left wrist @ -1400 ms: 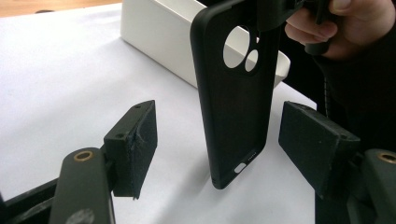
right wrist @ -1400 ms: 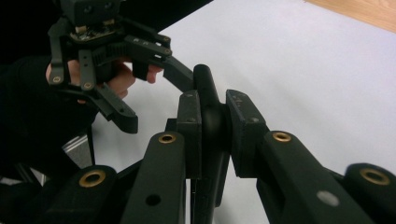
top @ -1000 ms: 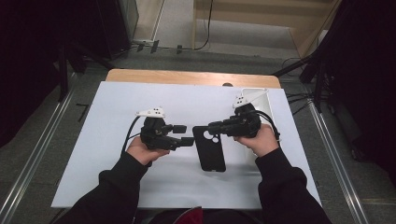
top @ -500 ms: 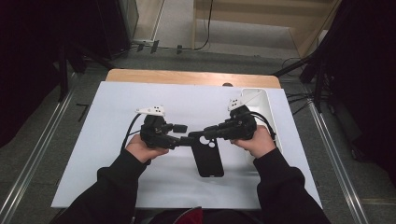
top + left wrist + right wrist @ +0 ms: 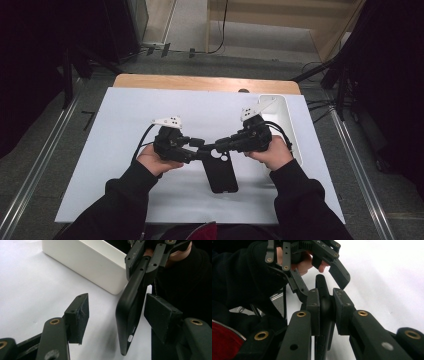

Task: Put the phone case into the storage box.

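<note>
1. The white table (image 5: 125, 150) held a white bin (image 5: 282, 120) at far right.
2. Your right gripper (image 5: 223, 146) was clamped on the black phone case (image 5: 220, 172), mid-table.
3. Your left gripper (image 5: 200, 152) had just been closing around the case, pads not yet pressing.

High view: fixed above person's side, faces forward and down, takes in whole desk (image 5: 125, 115), far off. Left gripper view: rides low, very near, looks along own jaws toward white tray (image 5: 85, 262) and other hand. Right gripper view: equally near, looks back toward person's sleeve. All three share black phone case (image 5: 220, 172) at centre.
</note>
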Motion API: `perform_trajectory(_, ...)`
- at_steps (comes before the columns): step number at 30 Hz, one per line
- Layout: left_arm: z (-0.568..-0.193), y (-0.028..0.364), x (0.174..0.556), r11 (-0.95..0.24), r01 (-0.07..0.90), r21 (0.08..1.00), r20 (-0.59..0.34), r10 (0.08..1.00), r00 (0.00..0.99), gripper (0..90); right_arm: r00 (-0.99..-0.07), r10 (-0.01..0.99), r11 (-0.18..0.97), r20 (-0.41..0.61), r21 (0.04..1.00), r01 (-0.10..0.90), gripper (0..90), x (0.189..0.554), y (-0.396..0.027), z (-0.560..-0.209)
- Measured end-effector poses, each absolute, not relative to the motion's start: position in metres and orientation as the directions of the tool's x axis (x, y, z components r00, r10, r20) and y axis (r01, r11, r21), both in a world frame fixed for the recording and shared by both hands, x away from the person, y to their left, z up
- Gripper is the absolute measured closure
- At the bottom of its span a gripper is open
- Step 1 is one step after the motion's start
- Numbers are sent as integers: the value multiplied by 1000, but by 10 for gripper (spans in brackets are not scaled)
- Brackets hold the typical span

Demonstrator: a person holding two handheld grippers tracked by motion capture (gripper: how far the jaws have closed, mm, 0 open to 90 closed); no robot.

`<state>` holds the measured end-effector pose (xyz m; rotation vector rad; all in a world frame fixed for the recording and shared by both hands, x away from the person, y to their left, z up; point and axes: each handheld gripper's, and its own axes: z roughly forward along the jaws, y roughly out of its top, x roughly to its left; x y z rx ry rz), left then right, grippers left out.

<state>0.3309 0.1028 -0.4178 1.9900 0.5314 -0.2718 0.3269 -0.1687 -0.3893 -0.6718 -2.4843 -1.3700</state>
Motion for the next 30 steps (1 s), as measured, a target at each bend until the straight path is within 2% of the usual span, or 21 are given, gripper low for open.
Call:
perform_trajectory(10,-419,98,327,-451,434,780,-367,232,901,511,-872,265,478,412,729,490,750,326,-164,-390)
perform_trajectory(15,-420,97,327,-475,450,756,-389,226,893,603,-877,254,490,409,727,481,749,325,-163,-391)
perform_trajectory(21,-418,98,329,-491,449,747,-406,198,892,764,-877,251,497,410,722,480,749,326,-161,-393)
perform_trajectory(30,-418,99,330,-498,438,749,-401,185,897,787,-869,252,496,425,714,494,748,326,-162,-394)
